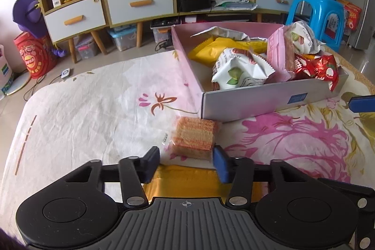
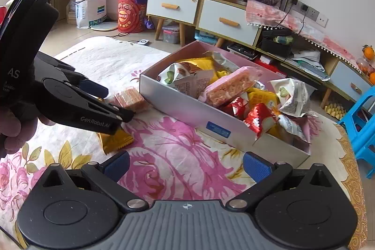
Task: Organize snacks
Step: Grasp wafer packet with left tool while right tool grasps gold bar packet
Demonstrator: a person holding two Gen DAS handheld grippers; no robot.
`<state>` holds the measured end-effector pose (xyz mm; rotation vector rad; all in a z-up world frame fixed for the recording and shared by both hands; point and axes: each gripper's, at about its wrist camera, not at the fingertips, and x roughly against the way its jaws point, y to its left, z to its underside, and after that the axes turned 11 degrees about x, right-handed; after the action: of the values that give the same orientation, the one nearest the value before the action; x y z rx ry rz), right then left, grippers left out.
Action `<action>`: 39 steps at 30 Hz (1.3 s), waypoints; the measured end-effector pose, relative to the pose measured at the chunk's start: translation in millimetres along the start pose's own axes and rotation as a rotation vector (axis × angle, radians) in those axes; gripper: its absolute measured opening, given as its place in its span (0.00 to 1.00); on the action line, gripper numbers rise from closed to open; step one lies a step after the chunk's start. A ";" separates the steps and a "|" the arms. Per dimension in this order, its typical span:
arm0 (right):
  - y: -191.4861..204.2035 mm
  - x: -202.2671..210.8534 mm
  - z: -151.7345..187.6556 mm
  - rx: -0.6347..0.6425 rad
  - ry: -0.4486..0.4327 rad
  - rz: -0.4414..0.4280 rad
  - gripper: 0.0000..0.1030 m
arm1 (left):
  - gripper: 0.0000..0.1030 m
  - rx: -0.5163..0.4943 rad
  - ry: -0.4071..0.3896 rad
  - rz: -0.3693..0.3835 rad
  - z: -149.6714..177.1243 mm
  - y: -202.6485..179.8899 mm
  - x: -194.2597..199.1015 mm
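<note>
Yellow packet (image 1: 187,179) gripped in left gripper (image 1: 186,162); one wafer pack (image 1: 194,138) just ahead; pink box (image 1: 246,102) beyond. Right gripper (image 2: 186,168) wide open, empty.

On the cloth outside the box (image 1: 246,104) lie two snacks: one wafer pack (image 1: 194,138) and one gold packet (image 2: 114,139). Inside, at least two red packets (image 2: 255,118), three white-green packets (image 1: 236,73), one pink bar (image 2: 229,86) and some yellow packets (image 1: 211,48) show; overlap hides the exact count.
</note>
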<state>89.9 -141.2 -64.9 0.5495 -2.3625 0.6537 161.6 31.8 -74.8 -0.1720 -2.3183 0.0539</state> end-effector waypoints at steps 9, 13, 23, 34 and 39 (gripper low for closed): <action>7.3 -9.0 -6.3 0.003 -0.022 -0.074 0.92 | 0.34 0.048 -0.011 -0.019 -3.9 24.3 14.9; 15.9 -14.2 -10.0 0.031 -0.042 -0.125 0.92 | 0.33 0.064 -0.010 -0.032 -4.4 37.9 19.3; 40.9 -37.6 -31.8 0.139 -0.062 -0.207 0.82 | 0.33 0.080 0.016 -0.057 -0.7 57.2 24.1; 52.7 -45.2 -39.7 0.162 -0.092 -0.291 0.26 | 0.33 0.136 0.051 -0.070 1.8 70.1 20.2; 52.7 -33.5 -33.9 0.180 -0.063 -0.302 0.20 | 0.33 0.128 0.058 -0.063 4.8 69.4 25.0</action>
<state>101.7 -72.8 -80.2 0.9960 -2.2258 0.7196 148.7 104.1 -66.5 -0.0357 -2.2522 0.1629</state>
